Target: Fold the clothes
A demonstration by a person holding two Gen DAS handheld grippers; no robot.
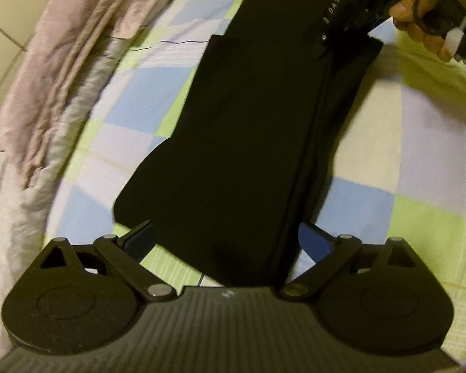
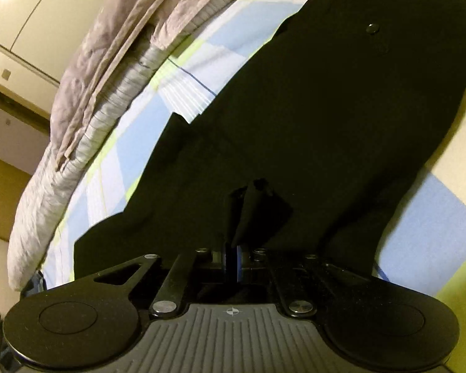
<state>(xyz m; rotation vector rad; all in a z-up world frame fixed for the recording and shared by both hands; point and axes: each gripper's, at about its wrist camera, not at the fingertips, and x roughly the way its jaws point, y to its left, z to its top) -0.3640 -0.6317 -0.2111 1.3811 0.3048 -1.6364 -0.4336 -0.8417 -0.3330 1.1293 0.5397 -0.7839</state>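
Careful: your right gripper (image 2: 233, 233) pinches only a thin edge of the black trousers (image 2: 326, 124), the left gripper (image 1: 226, 242) spread wide, so a tug could slip the cloth free.

Black trousers (image 1: 248, 140), plain and unpatterned, run from 6 o'clock to 12 o'clock in the left wrist view; small white lettering sits on the black fabric near 1 o'clock. Bedsheet (image 1: 419, 155): a check of pale blue, lime green, white and cream squares, some with fine stripes. Quilt (image 1: 62, 77) at 9 to 11 o'clock: dusty pink above, with a grey-white ribbed edge. Left gripper (image 1: 226, 242): matt black body, silver rivets, blue pads on its fingers (image 1: 313, 236). Right gripper (image 2: 233, 248): the same black, silver and blue. In the right wrist view a glossy black button (image 2: 372, 28) shows on the trousers at 1 o'clock.
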